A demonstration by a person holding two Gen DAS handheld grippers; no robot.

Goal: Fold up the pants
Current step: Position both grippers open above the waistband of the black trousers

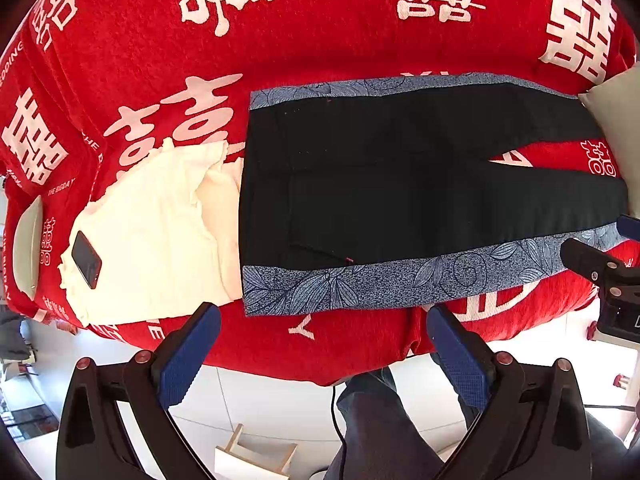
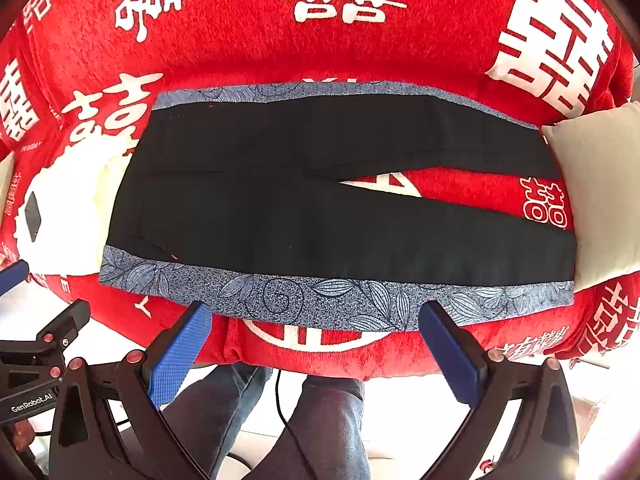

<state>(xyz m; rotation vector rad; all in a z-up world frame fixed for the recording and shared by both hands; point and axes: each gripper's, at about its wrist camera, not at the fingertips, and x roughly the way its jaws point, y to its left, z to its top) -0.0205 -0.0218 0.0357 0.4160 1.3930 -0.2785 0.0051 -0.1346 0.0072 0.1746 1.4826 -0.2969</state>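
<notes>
pants laid flat, no fold begun, both grippers hovering at the near edge.
left wrist view: my left gripper (image 1: 324, 320) spread wide and empty just short of the pants (image 1: 400, 184) on the red blanket (image 1: 320, 40). right wrist view: my right gripper (image 2: 316, 320) equally wide at that patterned hem; i judge the next move is pinching it.

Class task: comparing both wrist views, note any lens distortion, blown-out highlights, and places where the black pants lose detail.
Left wrist view: fisheye bends the red blanket into a dome, corners vignette black, the pants read nearly flat black; right wrist view: same bulging, the cream cloth is blown out white, floor glare below, open right gripper sharp.
</notes>
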